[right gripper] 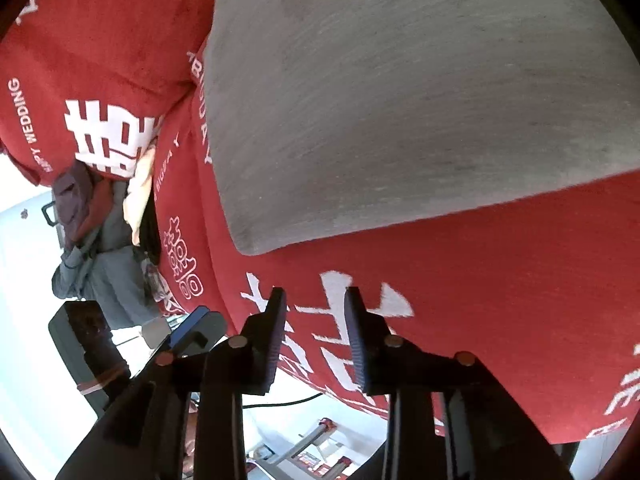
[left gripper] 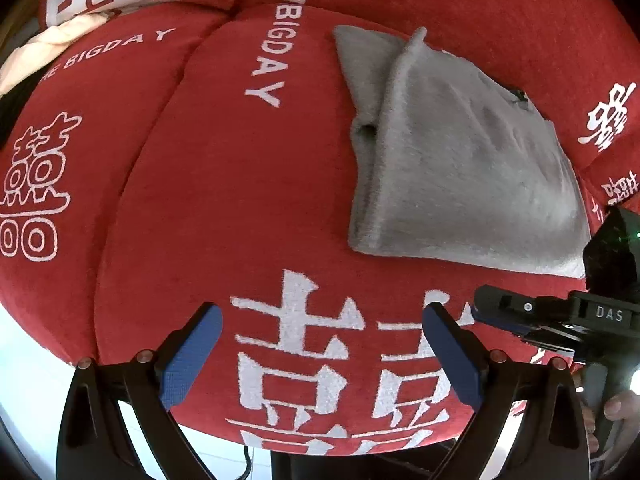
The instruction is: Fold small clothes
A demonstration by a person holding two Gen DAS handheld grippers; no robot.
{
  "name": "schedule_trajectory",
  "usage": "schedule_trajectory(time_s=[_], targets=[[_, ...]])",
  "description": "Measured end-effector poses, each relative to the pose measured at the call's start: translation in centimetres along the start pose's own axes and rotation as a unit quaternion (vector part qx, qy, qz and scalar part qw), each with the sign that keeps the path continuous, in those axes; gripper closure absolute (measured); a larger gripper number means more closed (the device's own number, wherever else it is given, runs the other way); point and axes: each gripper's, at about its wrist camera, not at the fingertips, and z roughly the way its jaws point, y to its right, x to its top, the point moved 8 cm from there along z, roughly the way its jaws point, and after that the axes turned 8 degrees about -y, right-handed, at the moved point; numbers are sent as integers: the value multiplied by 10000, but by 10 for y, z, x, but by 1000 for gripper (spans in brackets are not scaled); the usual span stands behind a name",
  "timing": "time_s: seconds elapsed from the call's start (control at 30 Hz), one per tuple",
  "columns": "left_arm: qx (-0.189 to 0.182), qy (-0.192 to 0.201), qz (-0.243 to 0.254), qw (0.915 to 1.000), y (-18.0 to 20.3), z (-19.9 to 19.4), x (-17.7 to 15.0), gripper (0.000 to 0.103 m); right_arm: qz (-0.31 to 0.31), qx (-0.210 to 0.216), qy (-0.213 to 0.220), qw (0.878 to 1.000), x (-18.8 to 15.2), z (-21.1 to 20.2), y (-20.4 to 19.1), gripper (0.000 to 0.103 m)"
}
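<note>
Left wrist: fuzzy grey folded garment (left gripper: 460, 160) on red plush cushion (left gripper: 224, 200).

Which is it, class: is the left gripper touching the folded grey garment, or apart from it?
Apart. In the left wrist view, the left gripper is open with nothing between its fingers, and a band of red cushion separates its fingertips from the grey garment.

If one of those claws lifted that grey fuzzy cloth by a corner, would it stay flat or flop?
The grey cloth would probably flop: it lies limp, with a soft ridge. Its folded layers would likely fall open. The fuzzy nap suggests it is light and grippy, not slippery.
</note>
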Motion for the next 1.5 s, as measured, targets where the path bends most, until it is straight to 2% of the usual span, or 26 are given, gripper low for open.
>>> schedule_trajectory(time_s=[0.37, 0.53, 0.67, 0.77, 0.87, 1.0, 1.17, 1.37, 1.5], targets=[[132, -125, 61, 9998, 25, 10, 1, 3, -258, -431, 274, 9984, -1, -41, 21, 70], [204, -165, 79, 9996, 41, 17, 3, 3, -231, -530, 410, 9975, 4, -62, 37, 64], [241, -244, 100, 9994, 53, 24, 2, 3, -162, -585, 550, 9966, 8, -82, 53, 63], [234, -295, 74, 9993, 60, 29, 2, 3, 11, -616, 763, 9952, 9, -104, 72, 62], [190, -358, -10, 9992, 68, 34, 3, 3, 335, -725, 1081, 9909, 13, -132, 101, 57], [76, -378, -161, 9991, 73, 39, 2, 3, 855, -814, 1550, 9808, 14, -170, 140, 57], [55, -429, -292, 9986, 74, 46, -1, 3, 1450, -476, 2103, 9657, 20, -200, 175, 57], [126, -521, -324, 9980, 85, 55, -2, 3, 1935, 257, 2504, 9483, 36, -213, 193, 57], [146, -588, -377, 9974, 95, 63, -2, 3, 2165, 574, 2570, 9401, 42, -216, 197, 58]])
